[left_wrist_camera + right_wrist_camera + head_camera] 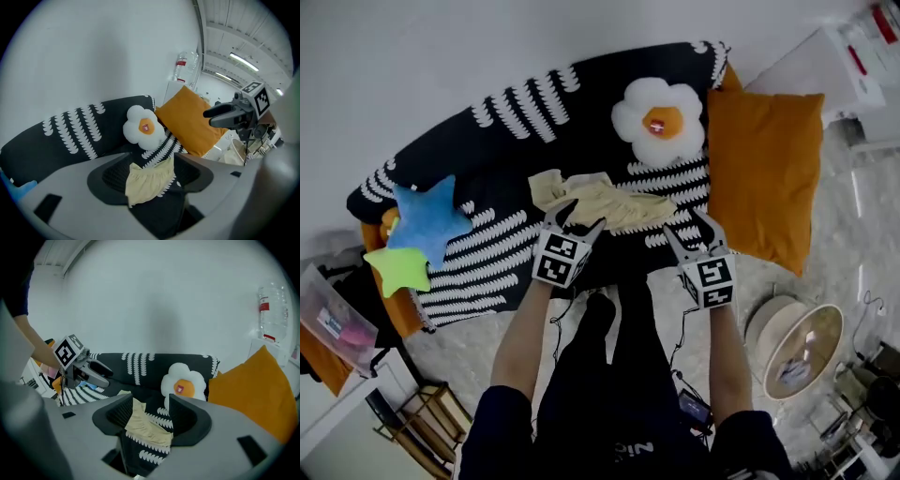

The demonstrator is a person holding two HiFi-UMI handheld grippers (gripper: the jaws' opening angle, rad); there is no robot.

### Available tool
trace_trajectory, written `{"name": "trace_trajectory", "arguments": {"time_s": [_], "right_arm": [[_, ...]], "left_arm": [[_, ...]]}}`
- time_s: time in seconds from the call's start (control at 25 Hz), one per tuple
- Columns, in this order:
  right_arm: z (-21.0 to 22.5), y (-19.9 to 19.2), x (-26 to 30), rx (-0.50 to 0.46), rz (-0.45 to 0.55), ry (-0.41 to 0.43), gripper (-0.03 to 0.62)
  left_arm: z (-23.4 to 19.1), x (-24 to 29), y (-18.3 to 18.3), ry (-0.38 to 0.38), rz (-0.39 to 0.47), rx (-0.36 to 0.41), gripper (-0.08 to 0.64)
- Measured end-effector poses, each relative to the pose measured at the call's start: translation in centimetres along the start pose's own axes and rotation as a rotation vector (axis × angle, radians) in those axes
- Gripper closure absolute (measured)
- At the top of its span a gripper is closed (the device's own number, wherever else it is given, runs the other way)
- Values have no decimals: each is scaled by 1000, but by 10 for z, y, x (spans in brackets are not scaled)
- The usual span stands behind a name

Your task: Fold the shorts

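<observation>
Pale yellow shorts (598, 201) lie crumpled on the sofa's black-and-white throw (506, 141). My left gripper (577, 221) hovers at their near left edge, jaws apart and nothing pinched. My right gripper (686, 225) hangs open just off their right end, over the throw. In the left gripper view the shorts (145, 183) show through the open gap of the left gripper (152, 161), and the right gripper (229, 112) is off to the right. The right gripper view has the shorts (145, 427) beyond the right gripper (151, 397), with the left gripper (89, 366) at the left.
A fried-egg flower pillow (658, 120) sits behind the shorts and an orange cushion (764, 169) fills the sofa's right end. Blue (427, 217) and green (397, 267) star pillows lie at the left. A round basket (797, 347) stands on the floor at the right. The person's legs are below.
</observation>
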State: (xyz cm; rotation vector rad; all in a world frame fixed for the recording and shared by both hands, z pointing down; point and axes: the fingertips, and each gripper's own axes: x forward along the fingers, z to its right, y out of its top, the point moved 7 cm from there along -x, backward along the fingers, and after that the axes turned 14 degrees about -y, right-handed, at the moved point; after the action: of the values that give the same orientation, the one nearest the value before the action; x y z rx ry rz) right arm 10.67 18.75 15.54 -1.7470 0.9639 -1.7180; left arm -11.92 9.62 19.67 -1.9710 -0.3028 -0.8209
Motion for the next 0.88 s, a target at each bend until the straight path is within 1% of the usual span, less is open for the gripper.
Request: {"name": "trace_trajectory", "arguments": {"time_s": [0.12, 0.24, 0.4, 0.52, 0.64, 0.76, 0.88], "right_arm": [[17, -9, 31, -5, -45, 13, 343], [28, -22, 64, -4, -98, 40, 345], [32, -51, 107, -17, -189, 100, 355], [35, -73, 141, -39, -250, 126, 365], [36, -99, 168, -56, -318, 150, 371], [36, -127, 184, -82, -379, 179, 374], [38, -152, 198, -142, -420, 210, 374]], "left_arm": [[-18, 30, 0, 4, -64, -5, 267], [-34, 62, -5, -5, -134, 16, 267], [-59, 99, -20, -2, -224, 10, 267], [-82, 125, -31, -13, -299, -6, 267], [-99, 145, -45, -28, -363, -2, 267], [-114, 163, -59, -36, -435, 26, 280], [-126, 181, -71, -74, -505, 60, 321]]}}
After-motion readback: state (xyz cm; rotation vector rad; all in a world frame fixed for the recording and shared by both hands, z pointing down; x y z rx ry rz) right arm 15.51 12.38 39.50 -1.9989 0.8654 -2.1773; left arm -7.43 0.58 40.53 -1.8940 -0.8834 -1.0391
